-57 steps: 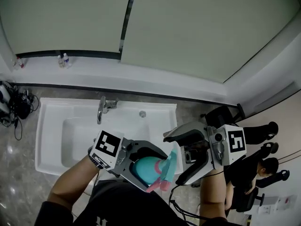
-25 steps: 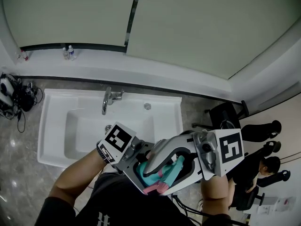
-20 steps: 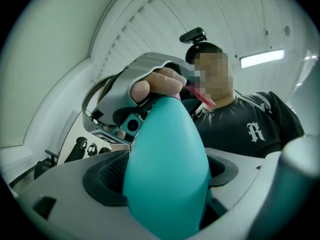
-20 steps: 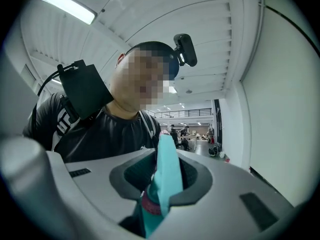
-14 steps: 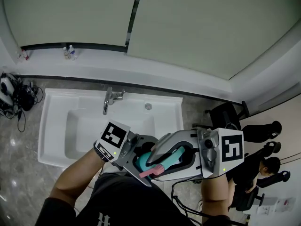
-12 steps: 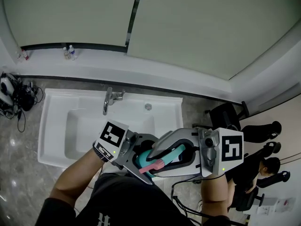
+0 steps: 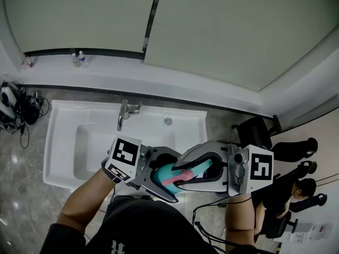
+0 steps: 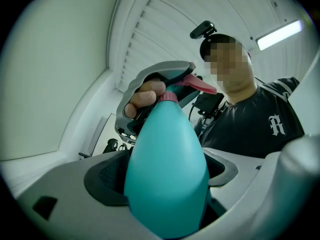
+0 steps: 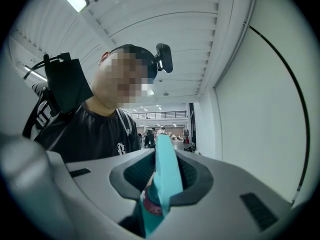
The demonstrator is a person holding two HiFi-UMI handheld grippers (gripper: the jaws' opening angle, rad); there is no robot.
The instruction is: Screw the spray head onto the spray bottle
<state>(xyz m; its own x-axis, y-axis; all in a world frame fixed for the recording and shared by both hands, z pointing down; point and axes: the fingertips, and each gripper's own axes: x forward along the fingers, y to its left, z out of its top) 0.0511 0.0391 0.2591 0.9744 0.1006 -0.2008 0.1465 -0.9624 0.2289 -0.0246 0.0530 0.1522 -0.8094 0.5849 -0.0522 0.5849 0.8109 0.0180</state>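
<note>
Jaws of your left hand-held gripper (image 7: 165,178) are clamped on the belly of the teal spray bottle (image 8: 167,174), which fills the gap between the pads. In the left gripper view the bottle's neck points toward 12 o'clock. Your right hand-held gripper (image 7: 185,172) meets it from 3 o'clock in the head view. Its jaws have just been closing and now pinch the teal spray head (image 9: 165,169) between them. The head's pink collar (image 8: 167,97) sits right on the bottle's neck. How far it is threaded on you cannot tell. The pink trigger (image 8: 201,85) sticks out from the collar toward 2 o'clock in the left gripper view. One of your fingers (image 8: 145,91) curls round the right gripper's handle just beside the collar.

Both tools hold the bottle in the air close to your chest. A white sink (image 7: 63,142) lies at 10 o'clock from the bottle, with its faucet (image 7: 123,114) at 11 o'clock. Two small bottles (image 7: 78,60) stand on the ledge farther off at 11 o'clock. A seated person (image 7: 288,192) is at 3 o'clock.
</note>
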